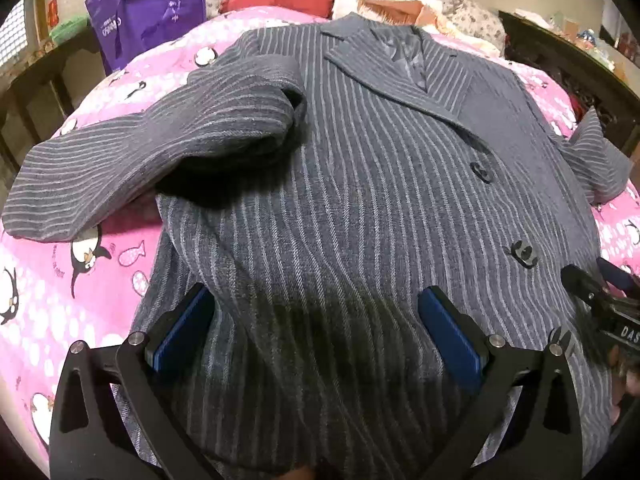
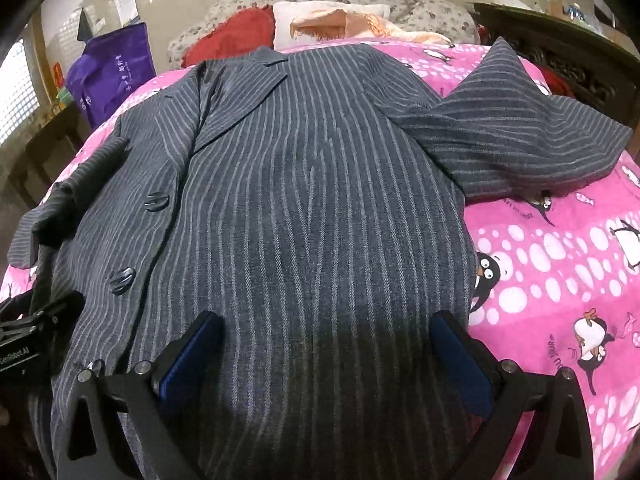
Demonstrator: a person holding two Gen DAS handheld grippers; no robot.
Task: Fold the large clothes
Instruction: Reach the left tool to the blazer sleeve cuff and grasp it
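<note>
Left tool (image 1: 316,320) and right tool (image 2: 326,344) both hover w/ fingers spread wide, holding nothing, above the hem end of a grey pinstriped blazer (image 1: 360,184). It lies flat, front up, on a pink penguin-print bedspread (image 2: 560,280), sleeves splayed outward, likely laid out ready for folding.
</note>
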